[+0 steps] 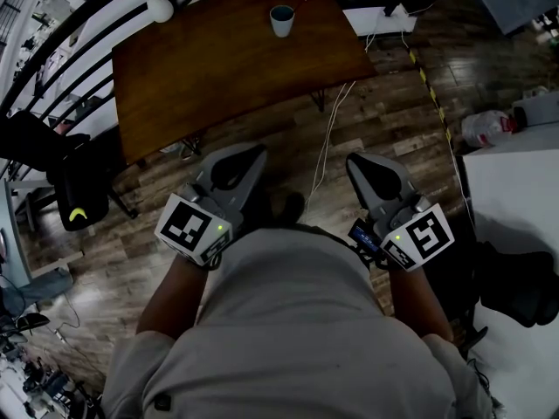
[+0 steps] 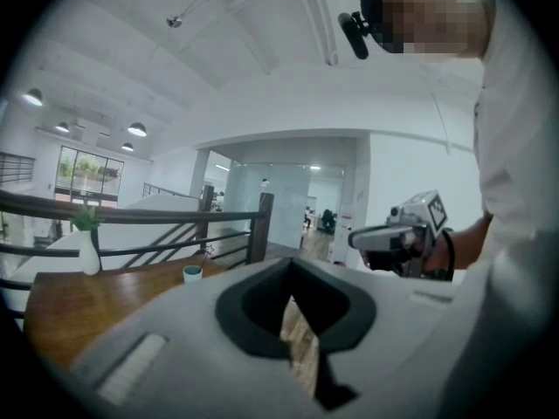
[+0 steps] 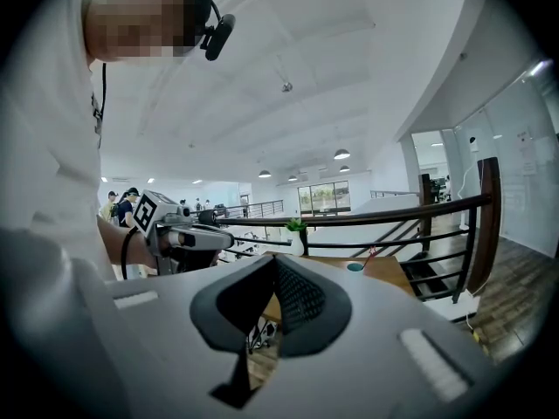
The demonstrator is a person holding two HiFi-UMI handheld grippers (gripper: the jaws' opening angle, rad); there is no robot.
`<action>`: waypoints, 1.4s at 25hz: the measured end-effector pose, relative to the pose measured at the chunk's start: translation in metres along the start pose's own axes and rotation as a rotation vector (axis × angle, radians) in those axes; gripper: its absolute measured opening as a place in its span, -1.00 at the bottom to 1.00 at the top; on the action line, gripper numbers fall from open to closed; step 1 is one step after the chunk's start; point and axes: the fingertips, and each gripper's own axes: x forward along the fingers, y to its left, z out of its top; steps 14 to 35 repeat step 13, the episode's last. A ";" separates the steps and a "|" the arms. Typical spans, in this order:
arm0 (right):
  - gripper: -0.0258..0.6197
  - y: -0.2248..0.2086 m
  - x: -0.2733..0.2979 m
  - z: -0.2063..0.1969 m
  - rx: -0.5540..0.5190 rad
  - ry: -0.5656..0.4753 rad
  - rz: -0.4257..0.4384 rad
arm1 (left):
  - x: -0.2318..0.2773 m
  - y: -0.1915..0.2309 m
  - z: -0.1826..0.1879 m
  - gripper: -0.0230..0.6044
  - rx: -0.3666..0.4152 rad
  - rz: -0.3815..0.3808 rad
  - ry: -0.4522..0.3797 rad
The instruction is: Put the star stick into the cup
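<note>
A small white cup (image 1: 282,20) with a teal inside stands near the far edge of the brown wooden table (image 1: 218,68). A thin star stick (image 3: 373,253) leans up out of the cup (image 3: 354,267); in the left gripper view the stick (image 2: 207,256) rises beside the cup (image 2: 192,273). Both grippers are held close to the person's body, over the floor and well short of the table. My left gripper (image 1: 253,153) is shut with nothing in it, its pads meeting (image 2: 291,266). My right gripper (image 1: 358,160) is likewise shut and holds nothing (image 3: 275,262).
A white vase (image 1: 159,7) with a green plant stands at the table's far left corner. A dark railing (image 1: 52,51) runs behind the table. A white box (image 1: 378,20) and a cable (image 1: 327,138) lie on the floor. There is a black chair (image 1: 79,190) at left and a white surface (image 1: 515,234) at right.
</note>
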 end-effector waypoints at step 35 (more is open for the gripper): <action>-0.90 -0.004 -0.002 -0.004 0.003 0.004 -0.002 | 0.004 -0.003 0.000 -0.92 -0.005 -0.001 -0.005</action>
